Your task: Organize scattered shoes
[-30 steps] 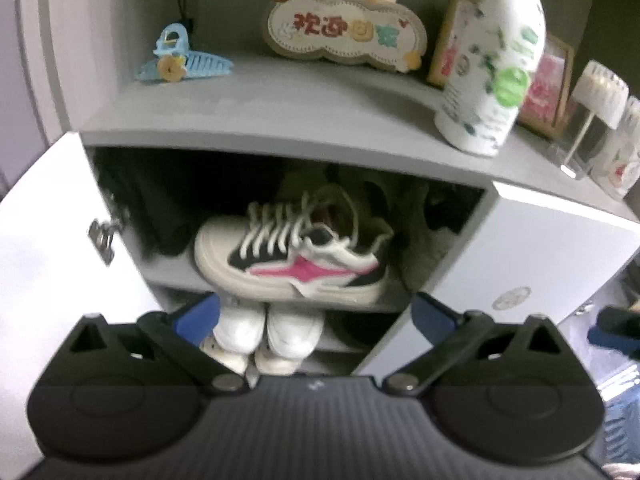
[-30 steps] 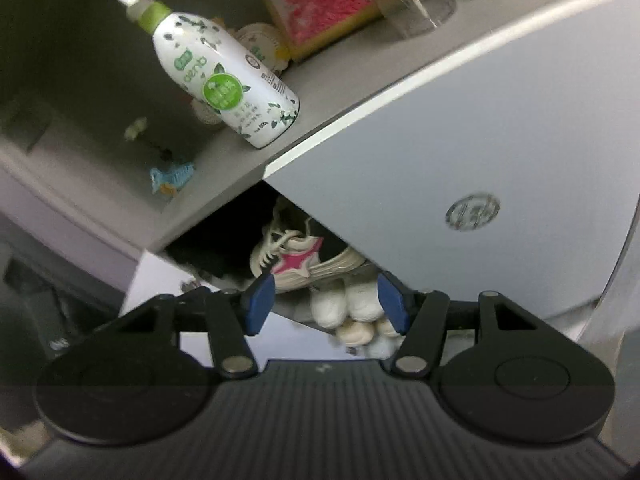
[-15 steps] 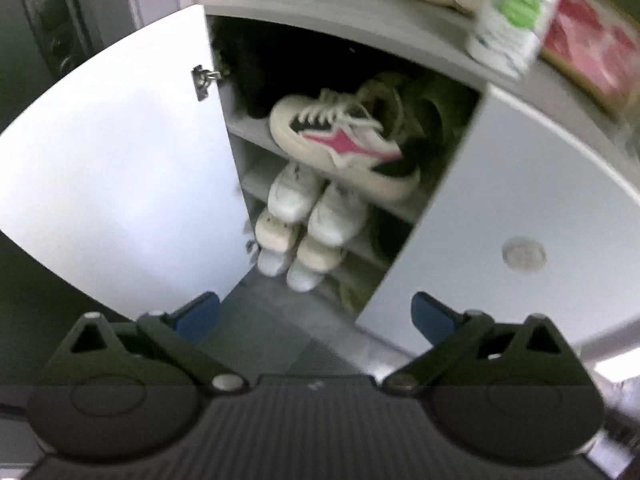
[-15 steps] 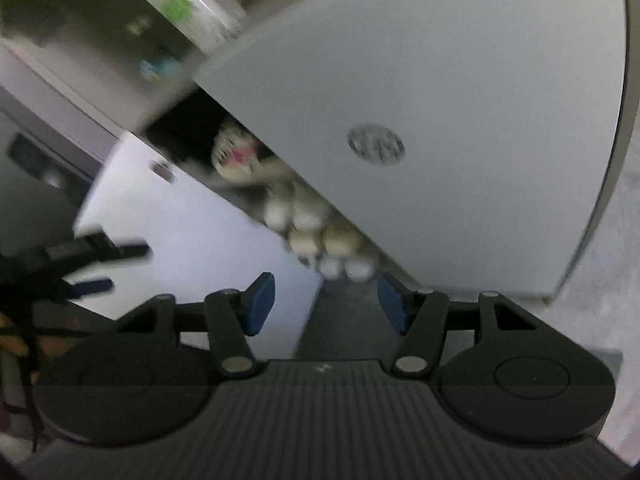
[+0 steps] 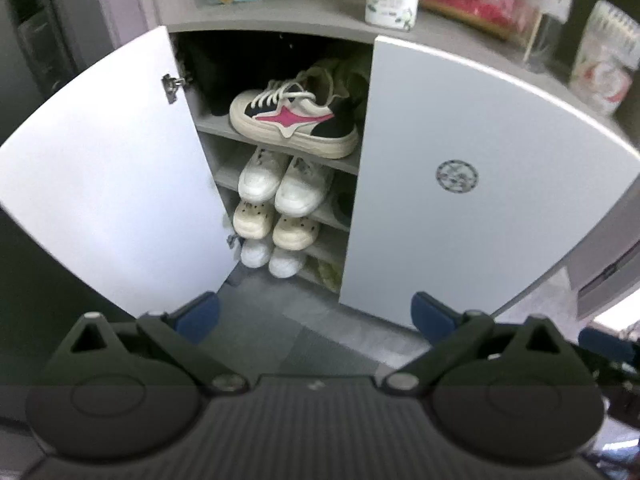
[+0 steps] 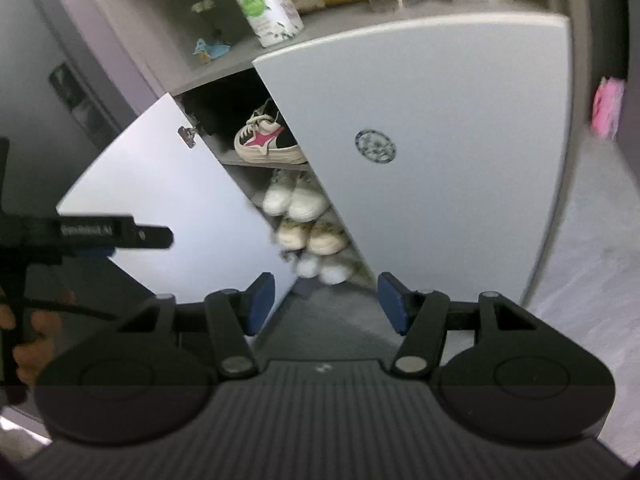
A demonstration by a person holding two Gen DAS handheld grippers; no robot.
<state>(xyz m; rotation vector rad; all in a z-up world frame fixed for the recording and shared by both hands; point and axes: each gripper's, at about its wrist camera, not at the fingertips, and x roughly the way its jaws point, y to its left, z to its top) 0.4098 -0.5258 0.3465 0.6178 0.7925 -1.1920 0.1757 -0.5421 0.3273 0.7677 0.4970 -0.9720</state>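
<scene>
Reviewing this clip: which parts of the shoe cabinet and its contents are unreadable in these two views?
- Right half of the grey shoe cabinet: hidden in both views by the closed white right door.
- Heel of the cream sneaker with pink star: right wrist view, cut off by that door.
- Dark item left of it on the top shelf: left wrist view, lost in shadow.
- Round emblem on the door: too small and blurred.

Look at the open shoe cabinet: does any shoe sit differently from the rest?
Yes. The pink-starred black and cream sneaker on the top shelf lies sideways, its toe overhanging the shelf edge. The white pair below and the lower pairs point toes outward.
</scene>
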